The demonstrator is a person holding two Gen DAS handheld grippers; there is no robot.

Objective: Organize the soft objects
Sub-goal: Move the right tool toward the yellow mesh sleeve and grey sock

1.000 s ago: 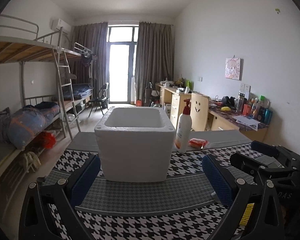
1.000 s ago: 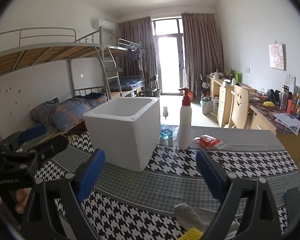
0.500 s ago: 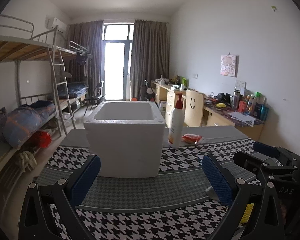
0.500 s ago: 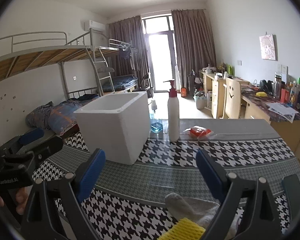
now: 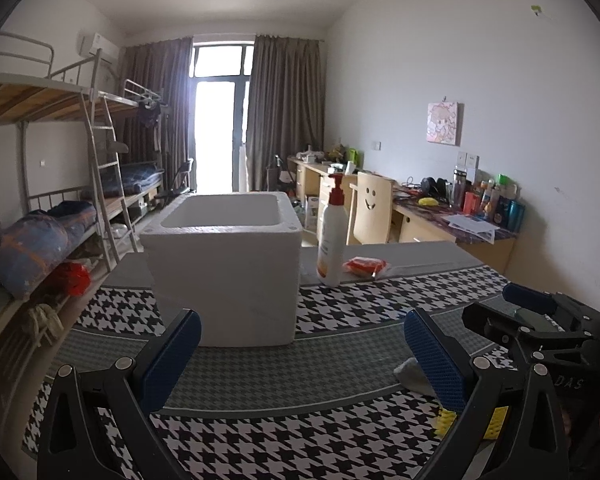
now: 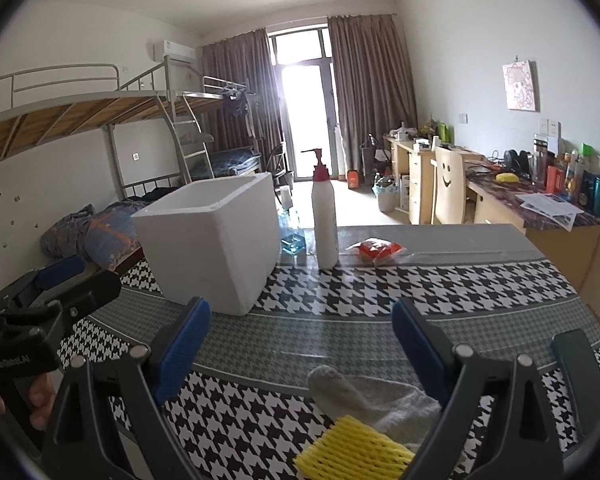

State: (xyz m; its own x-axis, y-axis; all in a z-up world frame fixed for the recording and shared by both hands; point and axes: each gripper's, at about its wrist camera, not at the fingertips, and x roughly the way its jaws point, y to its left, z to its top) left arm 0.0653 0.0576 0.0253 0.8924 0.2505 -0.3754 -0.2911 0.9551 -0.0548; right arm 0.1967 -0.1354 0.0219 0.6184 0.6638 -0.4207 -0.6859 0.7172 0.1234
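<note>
A white foam box (image 5: pixel 224 264) (image 6: pixel 212 240) stands open-topped on the houndstooth table. A grey-white sock (image 6: pixel 364 396) and a yellow foam net (image 6: pixel 356 454) lie at the near edge, just under my right gripper (image 6: pixel 300 344), which is open and empty. In the left wrist view the sock (image 5: pixel 410 372) and net (image 5: pixel 448 426) peek out behind the right finger. My left gripper (image 5: pixel 300 352) is open and empty, a short way in front of the box.
A white pump bottle (image 5: pixel 332 236) (image 6: pixel 325 220) and a red packet in clear wrap (image 5: pixel 366 266) (image 6: pixel 380 250) sit behind the box on the right. Bunk beds (image 5: pixel 40 200) line the left wall, desks (image 5: pixel 440 220) the right.
Both grippers have drawn back and tilted down a little, so the sock and yellow net show more at the near edge. Jaws stay open.
</note>
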